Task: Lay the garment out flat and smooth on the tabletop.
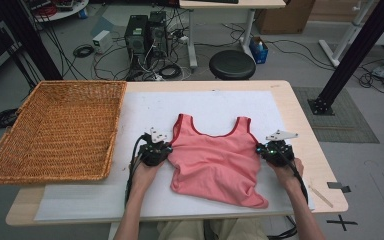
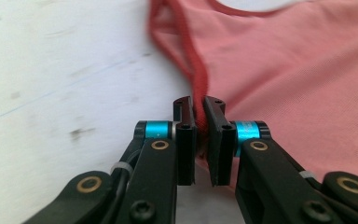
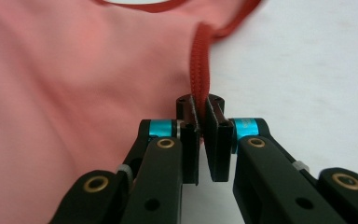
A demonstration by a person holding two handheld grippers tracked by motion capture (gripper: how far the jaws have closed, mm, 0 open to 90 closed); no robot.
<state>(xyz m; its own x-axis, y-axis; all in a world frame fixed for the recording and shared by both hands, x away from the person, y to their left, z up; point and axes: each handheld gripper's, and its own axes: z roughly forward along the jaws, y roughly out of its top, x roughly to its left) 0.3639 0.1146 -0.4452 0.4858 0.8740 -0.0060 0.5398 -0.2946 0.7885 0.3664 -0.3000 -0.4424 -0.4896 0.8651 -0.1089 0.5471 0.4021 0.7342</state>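
Your left gripper (image 2: 199, 122) is clenched on the red trim of the pink tank top (image 1: 215, 160), and your right gripper (image 3: 200, 122) pinches the trim at the opposite armhole. The top lies flat on the tabletop (image 1: 290, 107) between them. You seem to be starting a fold; next, lift both edges evenly.
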